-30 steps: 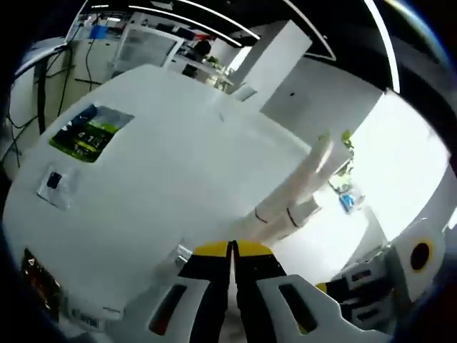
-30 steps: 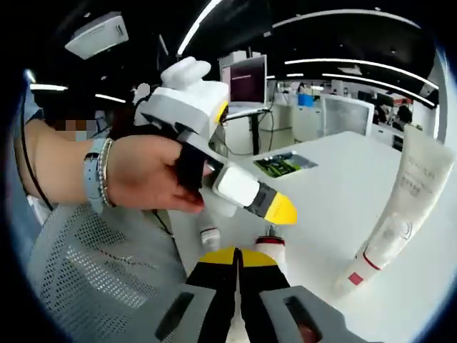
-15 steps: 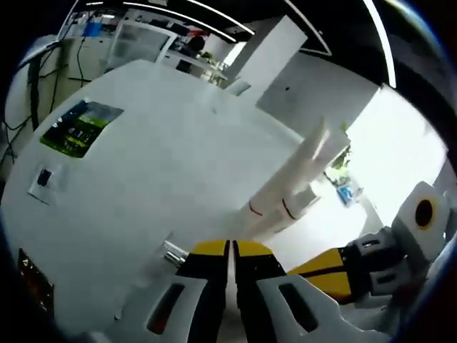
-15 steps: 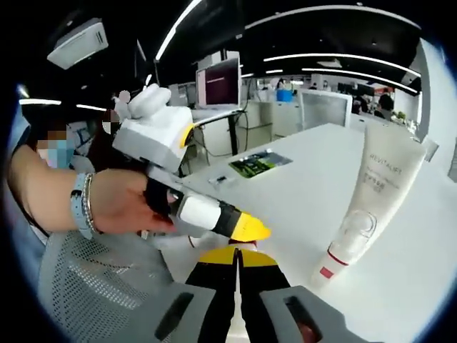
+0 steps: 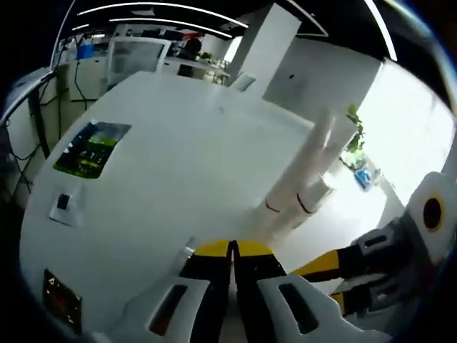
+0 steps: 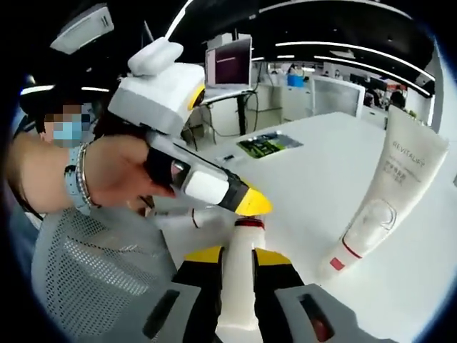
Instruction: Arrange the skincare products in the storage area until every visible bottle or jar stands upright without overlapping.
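Left tool (image 5: 230, 251): yellow-tipped jaws pressed together, nothing between them, hovering over the white bench (image 5: 171, 171). Ahead and left of the tips, broad bare bench running out to its far edge; green card (image 5: 93, 146) and a small tag (image 5: 63, 204) well off to the left. Just ahead and right of the tips, two white tubes (image 5: 300, 179) standing on red-ringed caps, long axes tilted up and to the right, touching or nearly so. Right tool (image 5: 335, 275) entering from the right.

Right tool (image 6: 236, 259): jaws parted and clamped on a white bottle (image 6: 238, 286), long axis along the jaws, red-ringed end pointing forward. Right of it, a white tube (image 6: 385, 196) cap-down, leaning right, bare bench around it. Left tool (image 6: 253, 204) just above the bottle's end, held in a hand (image 6: 121, 171).
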Demonstrator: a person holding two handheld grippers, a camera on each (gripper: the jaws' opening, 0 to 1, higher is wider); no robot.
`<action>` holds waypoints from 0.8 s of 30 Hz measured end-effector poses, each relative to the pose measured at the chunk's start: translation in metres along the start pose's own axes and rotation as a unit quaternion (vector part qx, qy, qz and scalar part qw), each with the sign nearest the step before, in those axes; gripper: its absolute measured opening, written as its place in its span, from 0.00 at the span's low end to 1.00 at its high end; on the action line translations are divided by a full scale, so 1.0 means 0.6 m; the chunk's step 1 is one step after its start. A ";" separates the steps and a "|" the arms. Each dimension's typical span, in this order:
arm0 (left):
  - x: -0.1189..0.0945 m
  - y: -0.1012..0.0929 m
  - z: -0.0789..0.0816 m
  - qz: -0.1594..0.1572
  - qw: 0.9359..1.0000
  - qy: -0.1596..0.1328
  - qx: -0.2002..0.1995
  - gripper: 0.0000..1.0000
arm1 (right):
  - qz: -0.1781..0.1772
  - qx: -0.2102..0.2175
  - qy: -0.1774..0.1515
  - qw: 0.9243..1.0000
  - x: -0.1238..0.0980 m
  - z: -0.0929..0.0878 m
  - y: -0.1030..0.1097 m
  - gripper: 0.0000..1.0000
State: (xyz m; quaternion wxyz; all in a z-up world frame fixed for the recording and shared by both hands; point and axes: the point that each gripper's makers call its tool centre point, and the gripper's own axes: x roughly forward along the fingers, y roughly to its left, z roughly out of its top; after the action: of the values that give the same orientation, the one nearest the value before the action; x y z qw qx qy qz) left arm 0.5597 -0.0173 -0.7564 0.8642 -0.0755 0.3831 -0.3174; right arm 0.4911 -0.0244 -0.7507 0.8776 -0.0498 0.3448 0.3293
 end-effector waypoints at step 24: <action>-0.045 0.055 0.038 0.035 0.990 -0.054 -0.125 0.00 | -0.039 -0.086 0.088 0.992 0.051 -0.063 -0.019 0.30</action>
State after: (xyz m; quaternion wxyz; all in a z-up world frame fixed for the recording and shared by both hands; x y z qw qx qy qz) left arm 0.5784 0.0226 -0.7367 0.8780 -0.1864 0.3749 -0.2319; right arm 0.4934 -0.0285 -0.8004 0.8485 -0.1670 0.3888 0.3179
